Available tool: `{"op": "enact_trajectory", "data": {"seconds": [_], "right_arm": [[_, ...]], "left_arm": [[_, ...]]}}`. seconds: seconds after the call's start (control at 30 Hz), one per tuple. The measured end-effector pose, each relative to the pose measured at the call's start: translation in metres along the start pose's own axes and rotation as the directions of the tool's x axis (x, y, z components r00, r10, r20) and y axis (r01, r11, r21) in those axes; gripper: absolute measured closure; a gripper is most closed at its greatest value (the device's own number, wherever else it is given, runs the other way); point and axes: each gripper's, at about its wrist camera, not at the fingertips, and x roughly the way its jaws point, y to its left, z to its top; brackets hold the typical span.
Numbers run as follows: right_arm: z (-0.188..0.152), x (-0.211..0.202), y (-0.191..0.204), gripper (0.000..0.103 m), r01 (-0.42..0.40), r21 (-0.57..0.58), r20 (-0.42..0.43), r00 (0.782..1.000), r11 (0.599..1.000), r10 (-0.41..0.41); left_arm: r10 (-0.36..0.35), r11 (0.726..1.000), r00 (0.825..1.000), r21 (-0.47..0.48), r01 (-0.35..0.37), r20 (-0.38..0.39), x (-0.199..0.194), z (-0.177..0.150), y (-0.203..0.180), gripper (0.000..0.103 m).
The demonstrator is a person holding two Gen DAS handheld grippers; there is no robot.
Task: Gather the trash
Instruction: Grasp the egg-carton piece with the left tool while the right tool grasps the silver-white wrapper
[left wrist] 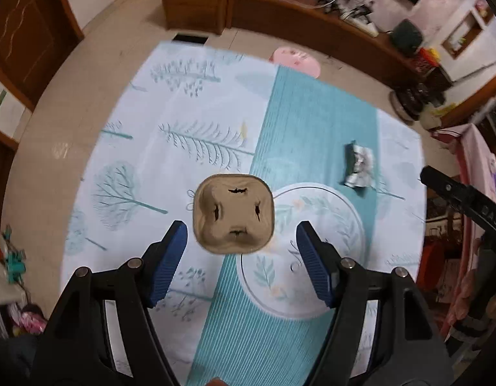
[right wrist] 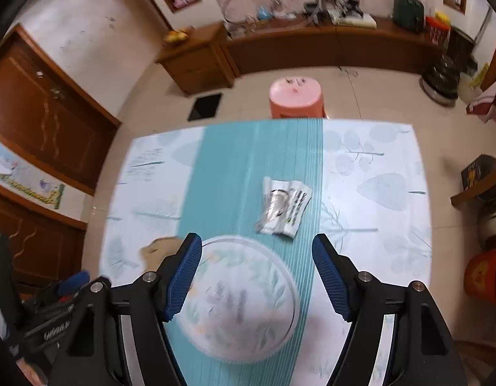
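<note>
A brown pulp cup tray (left wrist: 234, 214) lies on the tablecloth just beyond my left gripper (left wrist: 241, 230), which is open and empty above it. A crumpled silver and white wrapper (left wrist: 359, 164) lies further right on the teal stripe. In the right wrist view the wrapper (right wrist: 283, 207) lies just ahead of my right gripper (right wrist: 257, 244), which is open and empty above the table. The cup tray (right wrist: 159, 247) shows partly behind that gripper's left finger.
The table (right wrist: 376, 193) carries a white and teal leaf-print cloth with a round printed medallion (right wrist: 241, 296). A pink stool (right wrist: 296, 96) stands past the far edge. Wooden cabinets (right wrist: 312, 45) with clutter line the far wall. The other gripper (left wrist: 466, 202) shows at right.
</note>
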Motion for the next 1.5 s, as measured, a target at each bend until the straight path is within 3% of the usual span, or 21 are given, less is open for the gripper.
{"op": "enact_trajectory", "data": {"seconds": [0.13, 0.37, 0.47, 0.6, 0.7, 0.77, 1.03, 1.27, 1.5], "right_arm": [[0.012, 0.066, -0.013, 0.023, 0.015, 0.065, -0.069, 0.998, 0.998, -0.01], [0.012, 0.156, -0.017, 0.02, 0.072, 0.085, -0.153, 0.986, 0.994, -0.059], [0.007, 0.172, -0.015, 0.017, 0.109, 0.07, -0.175, 0.98, 0.992, -0.095], [0.006, 0.182, -0.003, 0.018, 0.15, -0.013, -0.14, 0.979, 0.989, -0.15], [0.003, 0.183, 0.003, 0.035, 0.204, -0.063, -0.113, 0.971, 0.977, -0.21], [0.001, 0.182, 0.005, 0.056, 0.229, -0.092, -0.087, 0.968, 0.969, -0.237], [-0.009, 0.171, -0.004, 0.086, 0.174, -0.103, -0.056, 0.982, 0.979, -0.18], [-0.032, 0.154, -0.016, 0.09, 0.048, -0.043, -0.08, 0.995, 0.998, -0.052], [-0.073, 0.126, -0.009, 0.09, -0.028, -0.026, -0.08, 0.996, 0.999, 0.026]], "left_arm": [[0.004, 1.0, 0.997, -0.017, -0.005, -0.074, 0.05, 0.003, -0.005, 0.035], [0.04, 0.998, 0.992, -0.043, -0.045, -0.116, 0.089, 0.004, -0.006, 0.035], [0.044, 0.997, 0.99, -0.057, -0.052, -0.131, 0.097, 0.004, -0.004, 0.034], [0.061, 0.996, 0.987, -0.054, -0.07, -0.145, 0.108, 0.004, -0.007, 0.034], [0.075, 0.995, 0.985, -0.053, -0.084, -0.155, 0.115, 0.006, -0.007, 0.034], [0.084, 0.994, 0.984, -0.054, -0.094, -0.16, 0.12, 0.006, -0.008, 0.034], [0.103, 0.99, 0.978, -0.075, -0.118, -0.183, 0.135, -0.001, -0.008, 0.034], [0.109, 0.991, 0.984, -0.056, -0.118, -0.143, 0.131, -0.007, -0.014, 0.035], [0.119, 0.992, 0.986, -0.013, -0.122, -0.116, 0.119, -0.025, -0.021, 0.036]]}}
